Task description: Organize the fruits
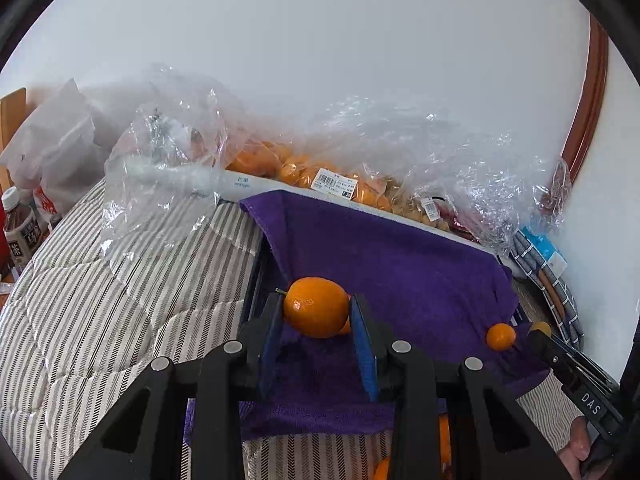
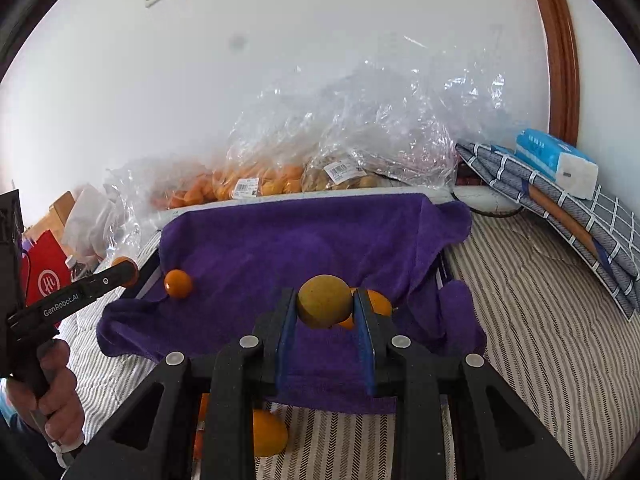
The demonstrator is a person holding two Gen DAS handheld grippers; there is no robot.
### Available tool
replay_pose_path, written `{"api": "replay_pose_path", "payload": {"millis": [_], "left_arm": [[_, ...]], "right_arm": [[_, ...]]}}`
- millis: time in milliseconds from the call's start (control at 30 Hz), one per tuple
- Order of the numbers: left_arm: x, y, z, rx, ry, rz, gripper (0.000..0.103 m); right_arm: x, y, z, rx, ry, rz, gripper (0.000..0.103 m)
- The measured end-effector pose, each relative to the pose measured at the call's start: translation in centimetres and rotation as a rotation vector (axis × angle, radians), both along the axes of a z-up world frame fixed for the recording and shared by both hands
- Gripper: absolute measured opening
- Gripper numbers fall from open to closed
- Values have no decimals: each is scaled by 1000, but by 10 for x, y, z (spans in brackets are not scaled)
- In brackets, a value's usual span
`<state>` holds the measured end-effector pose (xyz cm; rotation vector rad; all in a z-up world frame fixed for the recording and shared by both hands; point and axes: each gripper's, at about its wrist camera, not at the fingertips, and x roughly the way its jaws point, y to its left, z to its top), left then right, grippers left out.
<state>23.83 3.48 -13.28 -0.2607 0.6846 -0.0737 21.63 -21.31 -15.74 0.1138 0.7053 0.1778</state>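
Observation:
My left gripper (image 1: 316,309) is shut on an orange citrus fruit (image 1: 310,304), held above a purple towel (image 1: 400,264). My right gripper (image 2: 325,301) is shut on a yellowish round fruit (image 2: 320,298) over the same purple towel (image 2: 280,248). A small orange fruit (image 1: 500,336) lies on the towel between the two grippers, seen again as the small orange fruit (image 2: 178,283) in the right wrist view. More orange fruits (image 2: 380,302) lie on the towel just behind my right gripper's fingers. A hand (image 2: 52,392) holds the left gripper's handle.
Clear plastic bags of oranges (image 2: 256,184) and other fruit (image 2: 344,178) line the wall behind the towel. A striped quilt (image 2: 520,340) covers the bed. Folded checked cloth (image 2: 568,216) with a tissue pack (image 2: 556,160) lies right; a red bag (image 2: 48,272) and bottle (image 1: 20,228) left. Loose oranges (image 2: 268,432) lie on the quilt.

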Motion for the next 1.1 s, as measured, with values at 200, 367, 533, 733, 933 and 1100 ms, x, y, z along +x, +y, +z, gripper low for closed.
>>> {"api": "replay_pose_path", "payload": {"millis": [200,367,533,733,933,1100], "left_arm": [[-1,-3,-5,11,11,-5,32],[4,-11,-13,26,48,-30,32],[5,-15,-16,38,68,-44,32],[6,-18,-20,61,77,-42,32],[6,-22,-22,75,80,-57,32],[7,-21,-22,66,81,-62,32]], "right_arm": [[2,-6,-11,7,32,-15,28],[4,-6,-21,-10,64,-25,28],[5,3,-23,-37,70,-4,28],[7,7,-28,-64,92,-10,28],[7,5,-28,-55,89,-18,28],[5,-1,-24,-32,75,-50,39]]}}
